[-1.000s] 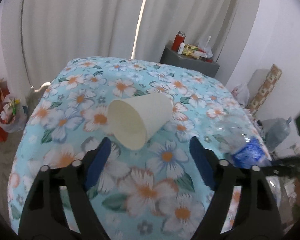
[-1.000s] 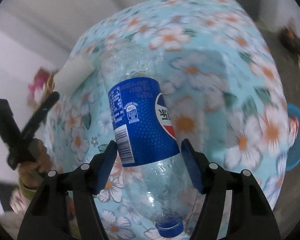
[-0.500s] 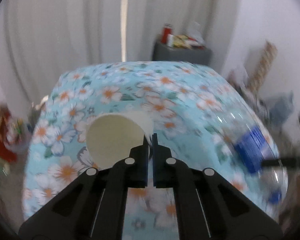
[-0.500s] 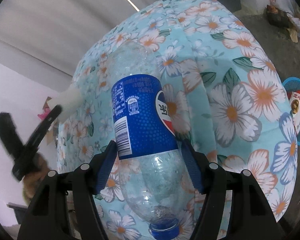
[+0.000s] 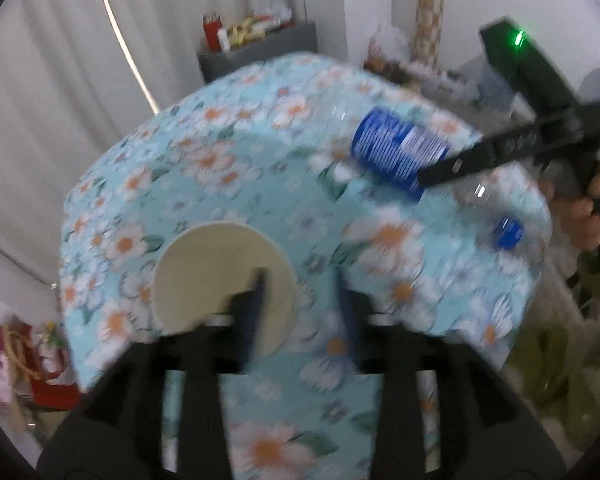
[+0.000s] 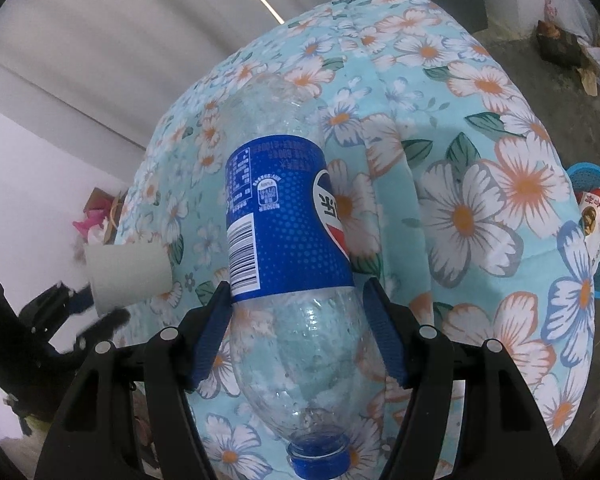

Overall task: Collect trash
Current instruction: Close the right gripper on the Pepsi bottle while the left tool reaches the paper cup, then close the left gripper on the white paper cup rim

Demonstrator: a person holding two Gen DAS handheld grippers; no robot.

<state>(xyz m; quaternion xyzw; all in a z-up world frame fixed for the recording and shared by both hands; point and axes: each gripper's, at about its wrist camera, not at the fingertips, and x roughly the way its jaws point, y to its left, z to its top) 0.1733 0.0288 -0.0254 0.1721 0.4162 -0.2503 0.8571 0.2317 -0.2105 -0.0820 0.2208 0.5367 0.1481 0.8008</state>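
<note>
A cream paper cup (image 5: 208, 264) lies on its side at the near edge of the floral-cloth table (image 5: 260, 168), mouth toward my left gripper (image 5: 300, 280). The jaws are opening; one finger is inside the mouth and the other outside, with the cup's wall between them and the pads not pressing on it. This view is blurred. My right gripper (image 6: 296, 292) is shut on an empty clear plastic bottle (image 6: 288, 220) with a blue label, gripped just below the label, blue cap (image 6: 320, 456) toward the camera. The bottle (image 5: 396, 152) and the cup (image 6: 128, 276) each show in the other view too.
A grey cabinet (image 5: 260, 44) with a red bottle and snack packets stands behind the table by white curtains. A patterned roll (image 5: 430, 12) leans on the far wall. Bags (image 5: 20, 360) lie on the floor at the left. A blue basket (image 6: 596, 220) sits beside the table.
My left gripper closed on the cup's rim, then its jaws parted again while it rolled and swung sideways. The right gripper kept its hold on the bottle and barely moved.
</note>
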